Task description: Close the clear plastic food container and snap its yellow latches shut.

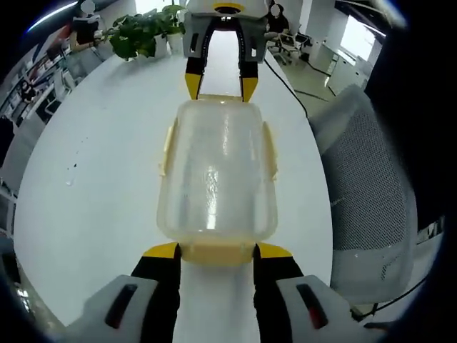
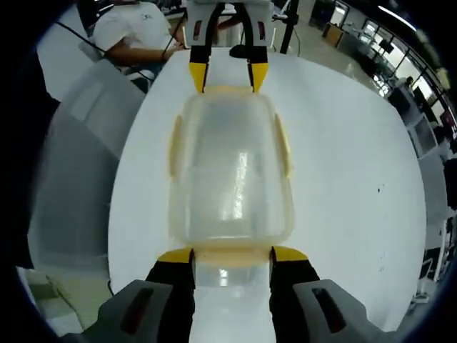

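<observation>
So both grippers, left [image 1: 217, 251] & right [image 2: 231, 256], jaws open, faced the box [image 1: 218, 171] ends to press latches; holding nothing.

The clear container [image 1: 216, 171] is lying on the white table [image 1: 93, 179] with its lid on. The left gripper [image 1: 217, 251] is reaching in with its yellow-tipped jaws apart, flanking the near end latch [image 1: 216, 254]. The right gripper [image 1: 221, 87] is facing it at the far end, jaws spread. A potted plant [image 1: 143, 32] and a grey mesh chair [image 1: 368, 193] are standing nearby.
</observation>
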`<state>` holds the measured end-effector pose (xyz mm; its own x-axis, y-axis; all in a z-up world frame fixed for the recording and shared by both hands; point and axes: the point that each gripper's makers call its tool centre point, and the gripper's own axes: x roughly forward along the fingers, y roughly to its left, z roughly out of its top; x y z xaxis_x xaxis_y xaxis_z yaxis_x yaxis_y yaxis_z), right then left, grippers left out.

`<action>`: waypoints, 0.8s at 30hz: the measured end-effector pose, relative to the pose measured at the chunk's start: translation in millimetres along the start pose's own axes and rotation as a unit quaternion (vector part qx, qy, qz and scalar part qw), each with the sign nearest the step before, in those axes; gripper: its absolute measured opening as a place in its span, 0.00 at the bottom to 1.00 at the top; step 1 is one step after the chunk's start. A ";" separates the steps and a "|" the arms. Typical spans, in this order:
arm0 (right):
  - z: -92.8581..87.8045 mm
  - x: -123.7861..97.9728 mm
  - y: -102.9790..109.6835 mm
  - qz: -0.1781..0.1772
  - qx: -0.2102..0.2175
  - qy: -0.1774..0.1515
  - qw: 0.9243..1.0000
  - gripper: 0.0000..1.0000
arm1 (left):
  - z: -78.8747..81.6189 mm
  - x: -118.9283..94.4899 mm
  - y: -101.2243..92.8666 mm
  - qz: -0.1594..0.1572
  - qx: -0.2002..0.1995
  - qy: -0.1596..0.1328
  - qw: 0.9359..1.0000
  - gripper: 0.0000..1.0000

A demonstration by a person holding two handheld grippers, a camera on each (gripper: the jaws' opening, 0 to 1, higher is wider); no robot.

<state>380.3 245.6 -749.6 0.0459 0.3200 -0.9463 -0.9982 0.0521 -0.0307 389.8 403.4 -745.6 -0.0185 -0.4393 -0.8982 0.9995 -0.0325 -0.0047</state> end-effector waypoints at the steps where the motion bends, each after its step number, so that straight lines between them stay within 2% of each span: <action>1: -4.2 -1.4 0.1 0.001 0.002 -0.001 1.000 0.40 | 2.8 0.8 0.1 0.000 0.000 0.000 1.000 0.39; 12: -36.4 -10.8 0.7 -0.001 0.005 -0.002 1.000 0.40 | 33.2 15.6 -0.6 -0.001 0.001 0.001 1.000 0.39; 24: -61.2 -12.9 2.9 0.008 0.012 -0.003 1.000 0.40 | 51.3 31.4 -1.2 -0.008 -0.001 0.007 1.000 0.39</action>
<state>374.4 183.8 -757.1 0.0309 0.3270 -0.9445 -0.9975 0.0705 -0.0082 386.6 343.6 -751.3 -0.0343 -0.4260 -0.9041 0.9991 -0.0375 -0.0202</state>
